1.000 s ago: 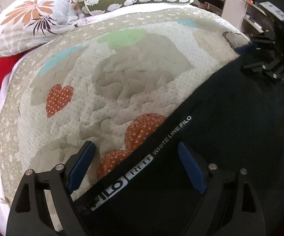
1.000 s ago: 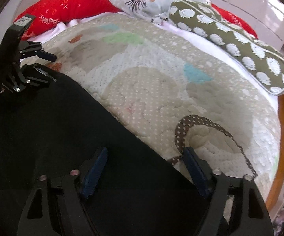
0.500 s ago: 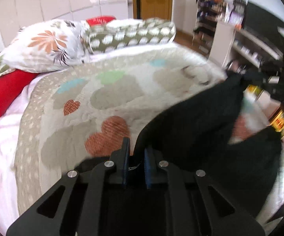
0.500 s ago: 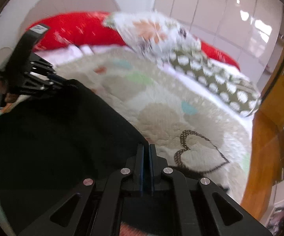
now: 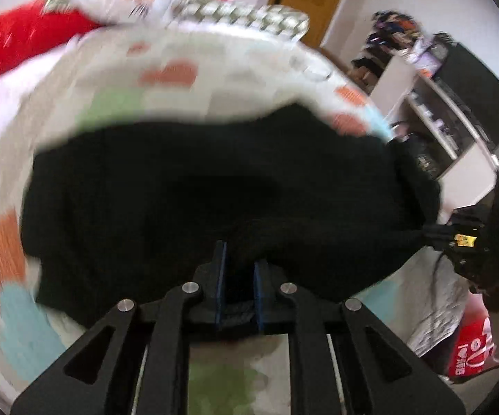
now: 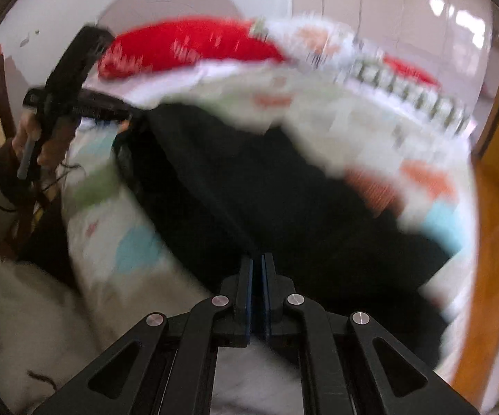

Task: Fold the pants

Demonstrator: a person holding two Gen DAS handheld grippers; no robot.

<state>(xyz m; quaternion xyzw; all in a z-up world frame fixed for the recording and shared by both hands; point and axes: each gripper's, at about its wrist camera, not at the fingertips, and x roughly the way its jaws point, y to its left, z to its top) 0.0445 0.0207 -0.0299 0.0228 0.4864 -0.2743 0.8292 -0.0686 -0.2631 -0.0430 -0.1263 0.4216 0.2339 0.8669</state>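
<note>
The black pants [image 5: 187, 190] hang stretched between both grippers above the quilted bed; both views are motion-blurred. My left gripper [image 5: 238, 263] is shut on a bunched edge of the pants. My right gripper [image 6: 257, 266] is shut on another edge of the pants [image 6: 284, 200], with its pads nearly touching. The right gripper also shows at the right of the left wrist view [image 5: 457, 238], holding the cloth. The left gripper shows at the upper left of the right wrist view [image 6: 76, 103].
The patterned quilt [image 5: 180, 69] covers the bed. Red [image 6: 187, 48], floral and green spotted pillows lie at the bed's head. A shelf unit [image 5: 457, 103] and a red bag [image 5: 470, 352] stand to the right. A wooden door frame [image 6: 498, 207] is close on the right.
Both grippers shut on the pants' edge a second to half a second ago, and have since lifted it and swung it over the bed. The pants now hang spread between them.
</note>
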